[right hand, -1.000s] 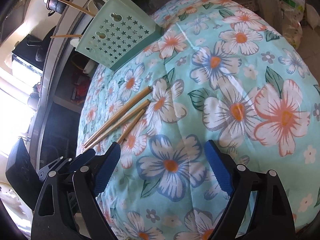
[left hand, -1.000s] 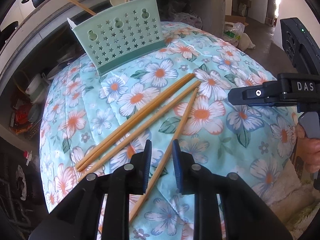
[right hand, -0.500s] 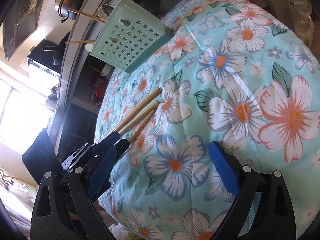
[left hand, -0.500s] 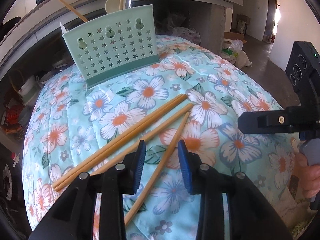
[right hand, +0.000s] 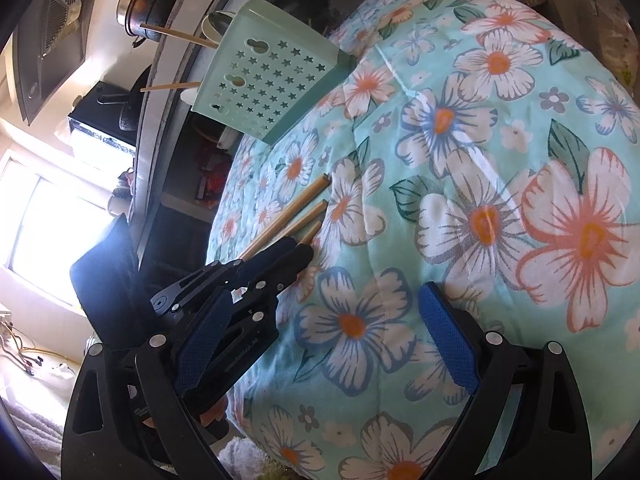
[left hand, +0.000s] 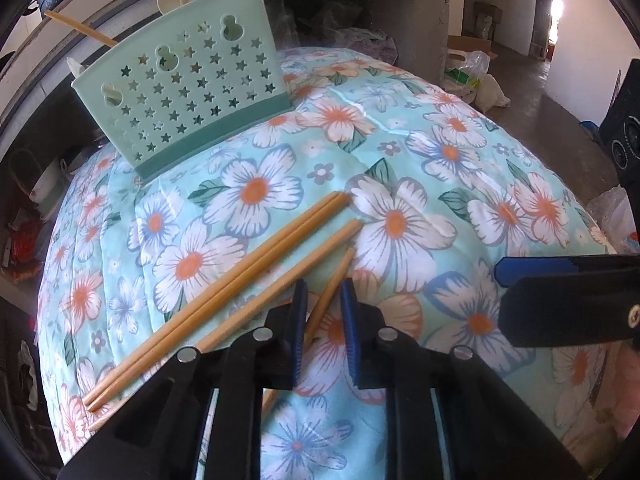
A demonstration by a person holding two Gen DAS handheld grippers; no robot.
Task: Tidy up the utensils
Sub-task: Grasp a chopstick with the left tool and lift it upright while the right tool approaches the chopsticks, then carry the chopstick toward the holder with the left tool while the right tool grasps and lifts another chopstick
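Several wooden chopsticks (left hand: 240,276) lie side by side on the floral cloth (left hand: 460,184). My left gripper (left hand: 323,292) is low over the rightmost chopstick (left hand: 332,284), its jaws slightly apart on either side of the stick without gripping it. A mint green utensil holder (left hand: 188,92) with star holes stands at the far end, with two chopsticks (left hand: 76,29) sticking out of it. My right gripper (right hand: 320,340) is wide open and empty over the cloth; the holder (right hand: 272,80) and the chopsticks (right hand: 304,208) show there too.
A grey counter (left hand: 360,0) with a dark pot runs behind the holder. Bags and boxes (left hand: 476,68) lie on the floor at the far right. Shelves with clutter are to the left, below the cloth's edge.
My left gripper has moved forward along the rightmost chopstick and lowered onto it, jaws still slightly apart. The right gripper has shifted a little and stays wide open.
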